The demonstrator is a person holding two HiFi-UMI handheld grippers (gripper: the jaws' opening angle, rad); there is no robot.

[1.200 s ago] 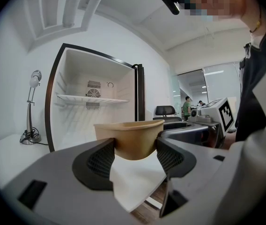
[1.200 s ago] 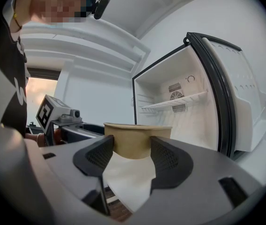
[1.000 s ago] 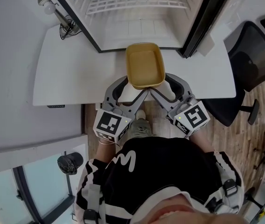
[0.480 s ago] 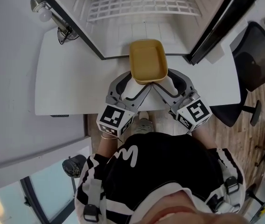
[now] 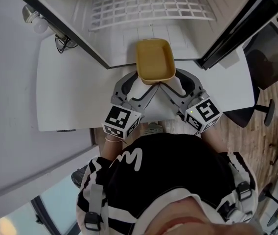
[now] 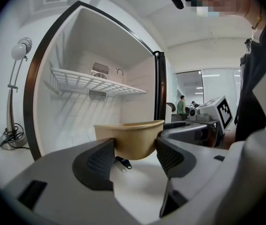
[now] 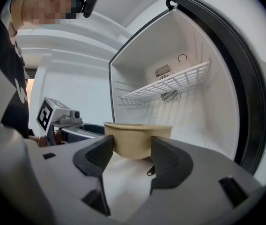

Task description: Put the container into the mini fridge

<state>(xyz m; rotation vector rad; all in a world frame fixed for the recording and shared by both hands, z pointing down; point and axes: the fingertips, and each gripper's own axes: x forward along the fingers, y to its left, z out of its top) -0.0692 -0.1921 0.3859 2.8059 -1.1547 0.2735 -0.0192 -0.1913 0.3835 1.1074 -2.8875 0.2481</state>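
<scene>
A tan, empty, rounded-rectangular container (image 5: 154, 60) is held level at the mouth of the open mini fridge (image 5: 149, 28), partly over its floor. My left gripper (image 5: 142, 88) is shut on its near left corner, and my right gripper (image 5: 171, 88) is shut on its near right corner. In the left gripper view the container (image 6: 132, 137) sits clamped between the black ribbed pads (image 6: 98, 159). In the right gripper view the container (image 7: 137, 138) is pinched the same way, with the white wire shelf (image 7: 170, 86) above it.
The fridge stands on a white table (image 5: 75, 87). Its door (image 5: 242, 26) is swung open at the right. A desk lamp (image 5: 34, 21) stands at the fridge's left. A black office chair (image 5: 271, 62) is at the right, over wooden floor.
Both grippers have carried the container forward, from above the table's front part to the fridge opening. The grip on it has not changed.
</scene>
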